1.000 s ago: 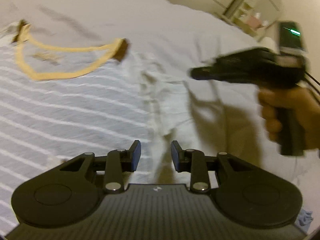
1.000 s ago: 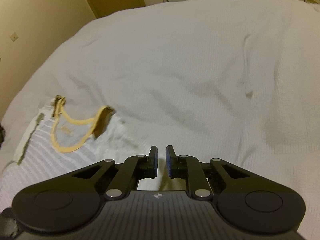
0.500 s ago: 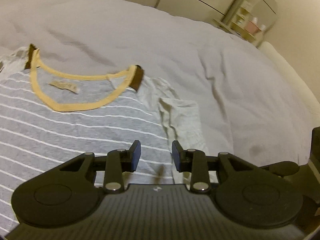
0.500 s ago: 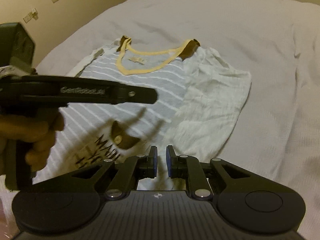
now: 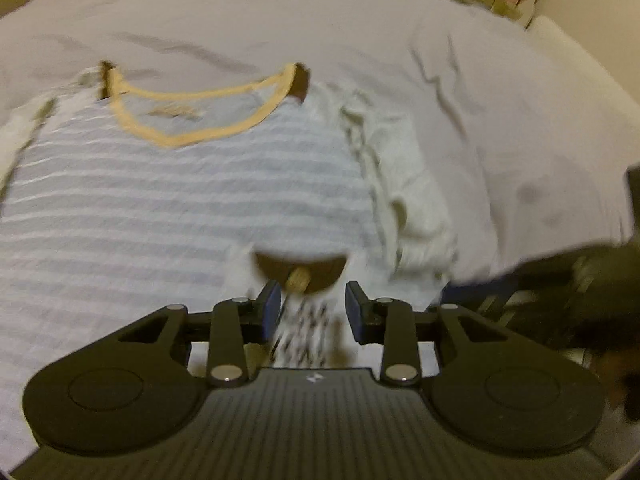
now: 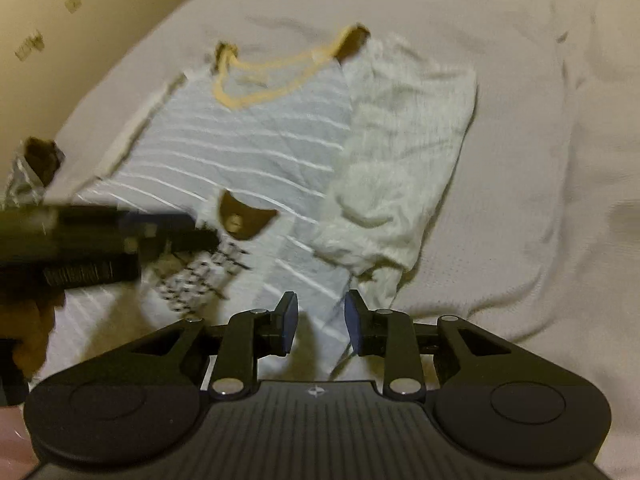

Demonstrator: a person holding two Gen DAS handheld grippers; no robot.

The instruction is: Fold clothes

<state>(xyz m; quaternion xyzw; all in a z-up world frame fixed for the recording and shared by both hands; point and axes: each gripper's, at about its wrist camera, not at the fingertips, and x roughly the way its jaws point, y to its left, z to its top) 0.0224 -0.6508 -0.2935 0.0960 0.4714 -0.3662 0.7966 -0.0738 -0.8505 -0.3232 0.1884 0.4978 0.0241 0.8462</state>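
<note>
Spread flat, the striped shirt lies face up on the bed, its long axis running away from both cameras, with the yellow neckline at the far end and the hem toward the grippers. In the left wrist view its left sleeve is cut off by the edge of the frame. At mid-chest sits a brown pocket with a pale button; the black printed lettering below it is too smeared by motion blur to read. The right sleeve, off-white and rumpled, lies folded alongside the body.

The left gripper hovers over the chest print with its jaws well apart and nothing between them. At the far right of that view a dark blurred shape is the other tool, hard to make out.

In the right wrist view the same shirt appears whole, collar far, the crumpled sleeve to the right. The left gripper crosses from the left as a black blur, held by a hand partly out of frame. The right gripper has its jaws parted and empty above the shirt's lower right edge.
</note>
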